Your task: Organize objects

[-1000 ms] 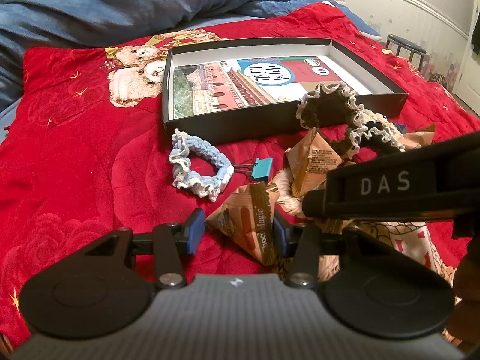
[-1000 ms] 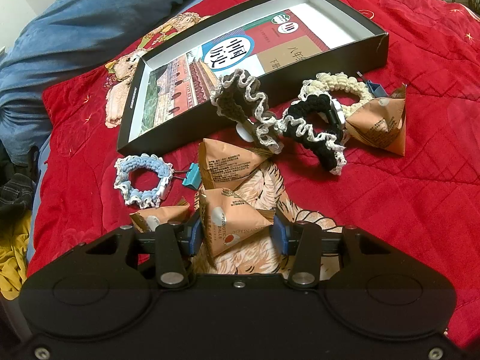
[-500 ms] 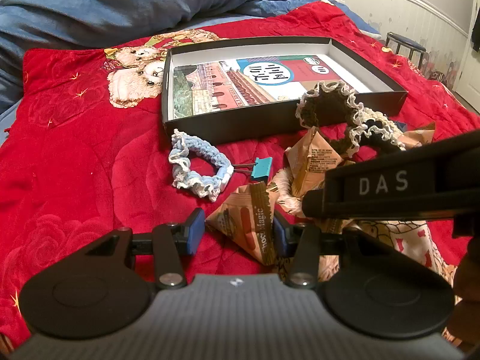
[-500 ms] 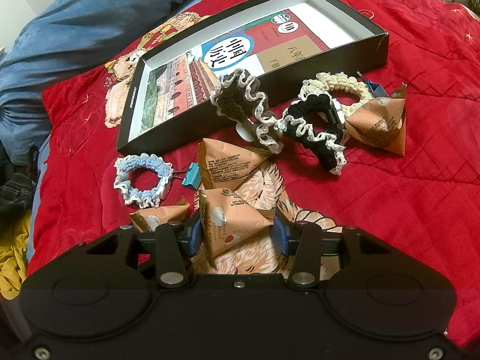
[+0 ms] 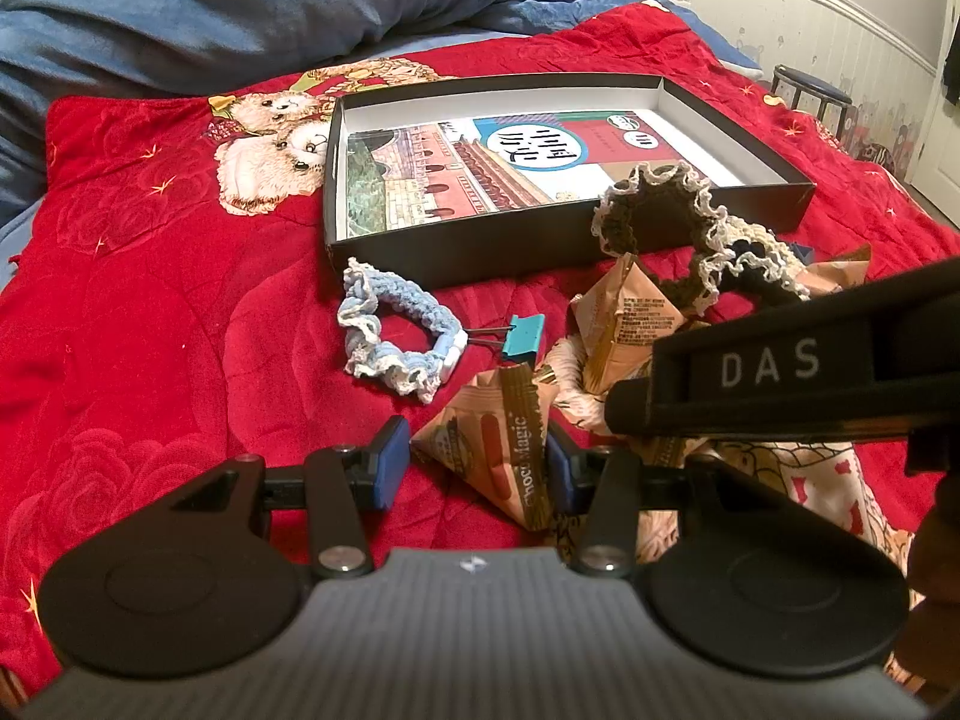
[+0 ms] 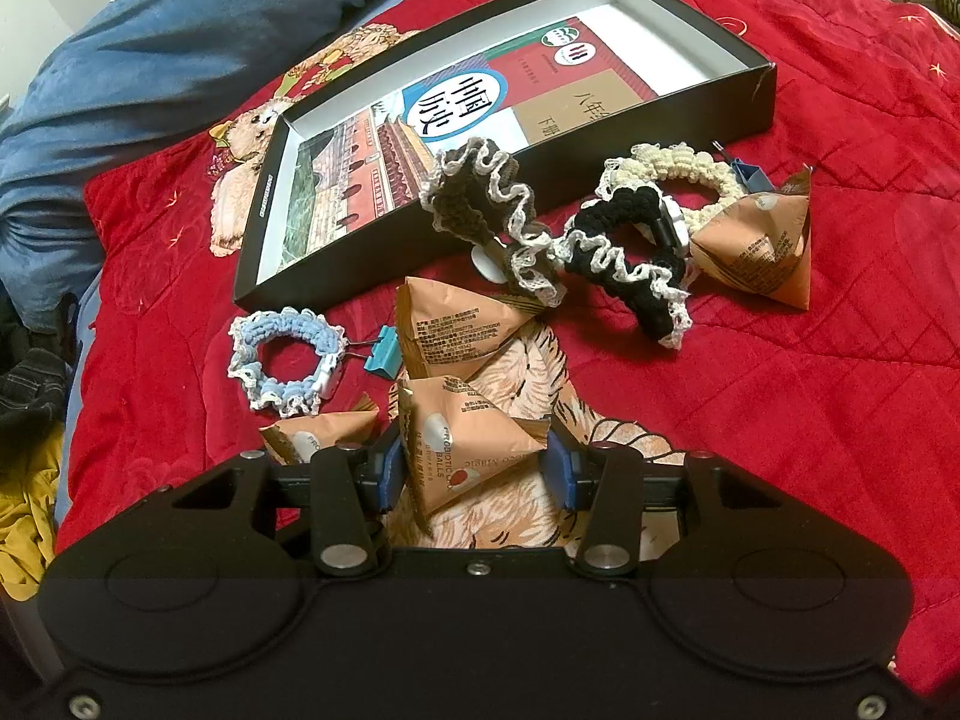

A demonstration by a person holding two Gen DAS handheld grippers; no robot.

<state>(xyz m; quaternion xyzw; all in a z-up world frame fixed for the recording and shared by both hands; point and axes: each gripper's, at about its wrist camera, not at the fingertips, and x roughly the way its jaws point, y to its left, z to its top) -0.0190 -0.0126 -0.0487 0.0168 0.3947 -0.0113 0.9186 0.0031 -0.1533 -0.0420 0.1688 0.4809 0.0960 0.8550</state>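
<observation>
Packets: four orange pyramid-shaped foil snack packets loose on the bed, none in the box yet; one between the left claw [image 5: 474, 468] pads, another [image 6: 474, 438] between the right claw [image 6: 474, 471] pads, one [image 6: 456, 333] just behind those, one [image 6: 759, 246] off to the right.
Left claw: half closed around its packet [image 5: 498, 444]; far pad on the foil, near pad with a sliver of red showing, so no telling if it's really clamped.
Right claw: pads tight against both sides of its packet, looks gripped.
Scrunchies: pale blue crochet one [image 6: 285, 360] beside a teal binder clip [image 6: 382, 354]; brown-and-white one [image 6: 486, 204] leaning on the box wall; black-and-white one [image 6: 630, 264]; cream one [image 6: 684, 171] behind it.
Box: shallow black cardboard tray [image 5: 390, 252] with a printed booklet [image 5: 480, 162] flat inside, just beyond the pile.
Underneath: red quilted blanket [image 5: 150, 300] on the bed, soft and lumpy.
Risks: slick puffy foil, so could squirt out sideways on lifting, especially left; claws crowded together, possible bump; leaning scrunchie likely to get snagged or knocked at the box edge.
</observation>
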